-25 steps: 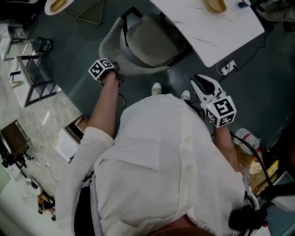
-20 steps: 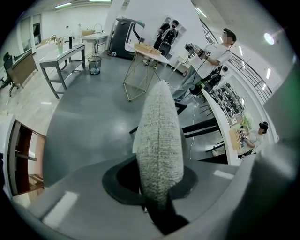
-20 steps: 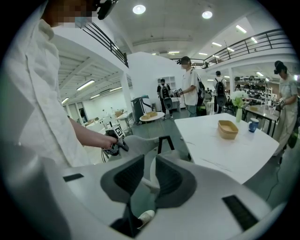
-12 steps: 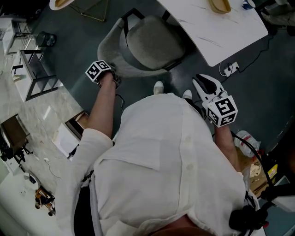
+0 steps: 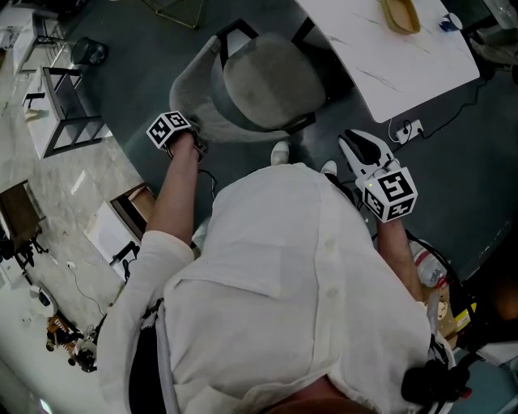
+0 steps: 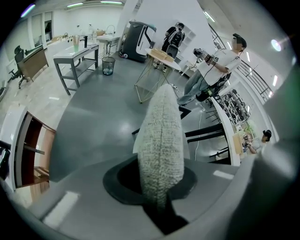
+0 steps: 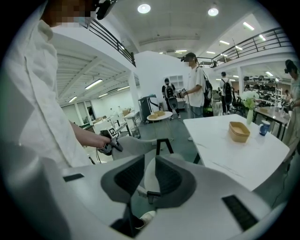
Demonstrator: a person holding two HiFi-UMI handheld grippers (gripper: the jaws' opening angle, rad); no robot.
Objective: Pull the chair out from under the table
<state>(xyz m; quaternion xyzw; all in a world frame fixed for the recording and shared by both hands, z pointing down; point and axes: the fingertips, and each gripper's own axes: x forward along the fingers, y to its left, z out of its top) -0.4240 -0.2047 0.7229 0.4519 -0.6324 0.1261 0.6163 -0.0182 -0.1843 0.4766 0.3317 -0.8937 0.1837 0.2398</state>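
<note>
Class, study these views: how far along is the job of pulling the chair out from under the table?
Done: the left gripper is shut on the backrest of the chair, which already stands almost clear of the table. In hand: the pull, by that gripper alone; the right gripper hangs empty, jaws slightly apart. Left: perhaps a little more clearance, then release.

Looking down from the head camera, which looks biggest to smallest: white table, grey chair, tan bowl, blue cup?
1. The white table and the grey chair look about alike. The table runs off the picture, so I won't rank one above the other.
2. The tan bowl.
3. The blue cup.
</note>
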